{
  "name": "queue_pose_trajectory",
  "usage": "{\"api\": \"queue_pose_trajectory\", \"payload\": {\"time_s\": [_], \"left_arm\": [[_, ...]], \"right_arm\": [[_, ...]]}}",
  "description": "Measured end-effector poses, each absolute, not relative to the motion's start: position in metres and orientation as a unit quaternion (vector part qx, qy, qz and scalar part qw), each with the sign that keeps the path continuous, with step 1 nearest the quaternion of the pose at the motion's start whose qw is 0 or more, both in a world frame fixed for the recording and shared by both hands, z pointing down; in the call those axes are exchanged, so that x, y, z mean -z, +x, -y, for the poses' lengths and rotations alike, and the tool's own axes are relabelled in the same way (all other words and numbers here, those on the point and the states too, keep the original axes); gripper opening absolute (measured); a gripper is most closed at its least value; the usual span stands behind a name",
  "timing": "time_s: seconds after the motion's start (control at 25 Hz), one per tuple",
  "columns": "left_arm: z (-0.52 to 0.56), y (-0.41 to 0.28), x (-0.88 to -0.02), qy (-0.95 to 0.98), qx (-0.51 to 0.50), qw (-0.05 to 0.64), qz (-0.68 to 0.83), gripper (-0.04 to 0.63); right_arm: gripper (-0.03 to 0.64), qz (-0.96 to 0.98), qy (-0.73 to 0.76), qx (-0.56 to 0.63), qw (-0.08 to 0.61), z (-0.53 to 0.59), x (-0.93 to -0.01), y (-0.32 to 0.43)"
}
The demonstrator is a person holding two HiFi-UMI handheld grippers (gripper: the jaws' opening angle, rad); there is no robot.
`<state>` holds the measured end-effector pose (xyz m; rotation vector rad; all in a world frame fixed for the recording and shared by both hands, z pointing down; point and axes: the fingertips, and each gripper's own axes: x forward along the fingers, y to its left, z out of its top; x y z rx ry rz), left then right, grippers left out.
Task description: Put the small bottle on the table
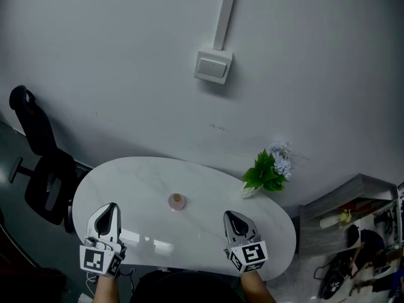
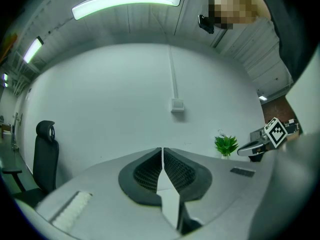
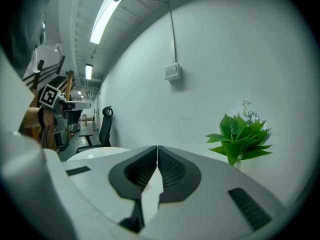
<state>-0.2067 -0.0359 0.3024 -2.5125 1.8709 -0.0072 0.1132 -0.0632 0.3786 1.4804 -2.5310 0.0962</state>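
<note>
A small pinkish bottle (image 1: pixel 177 201) with a tan cap stands upright near the middle of the white oval table (image 1: pixel 139 175). My left gripper (image 1: pixel 108 211) hovers over the table's near left part, well left of the bottle, with its jaws pressed together and nothing in them. The right gripper (image 1: pixel 233 218) hangs over the near right part, right of the bottle, also shut and empty. In the left gripper view the jaws (image 2: pixel 162 150) meet and the right gripper (image 2: pixel 260 143) shows at the right. In the right gripper view the jaws (image 3: pixel 157 148) are shut and the bottle is hidden.
A small plant (image 1: pixel 268 171) with green leaves and pale flowers stands at the table's far right edge, also seen as the plant (image 3: pixel 242 134). A black office chair (image 1: pixel 41 163) is left of the table. A wall switch box (image 1: pixel 213 67) is behind. Cluttered shelves (image 1: pixel 360 232) are at the right.
</note>
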Motion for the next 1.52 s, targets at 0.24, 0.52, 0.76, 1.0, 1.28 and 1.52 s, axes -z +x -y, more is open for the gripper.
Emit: {"api": "queue_pose_trajectory", "payload": {"time_s": [0.24, 0.52, 0.76, 1.0, 1.28, 1.52], "left_arm": [[0.035, -0.204, -0.304, -0.804, 0.003, 0.008, -0.595, 0.014], [0.038, -0.196, -0.297, -0.811, -0.02, -0.002, -0.584, 0.014], [0.038, -0.193, -0.299, -0.816, -0.016, -0.001, -0.578, 0.014], [0.035, -0.191, -0.299, -0.818, -0.013, 0.003, -0.575, 0.014], [0.031, -0.193, -0.299, -0.818, -0.01, 0.01, -0.576, 0.014], [0.029, -0.193, -0.303, -0.819, -0.011, 0.005, -0.574, 0.014]], "right_arm": [[0.006, 0.858, 0.5, -0.037, 0.108, 0.059, -0.381, 0.113], [0.006, 0.858, 0.501, -0.037, 0.107, 0.054, -0.381, 0.113], [0.006, 0.855, 0.506, -0.04, 0.11, 0.048, -0.384, 0.115], [0.006, 0.855, 0.506, -0.041, 0.107, 0.045, -0.385, 0.113], [0.006, 0.853, 0.511, -0.024, 0.105, 0.042, -0.379, 0.112], [0.006, 0.849, 0.519, -0.008, 0.097, 0.041, -0.373, 0.113]]}}
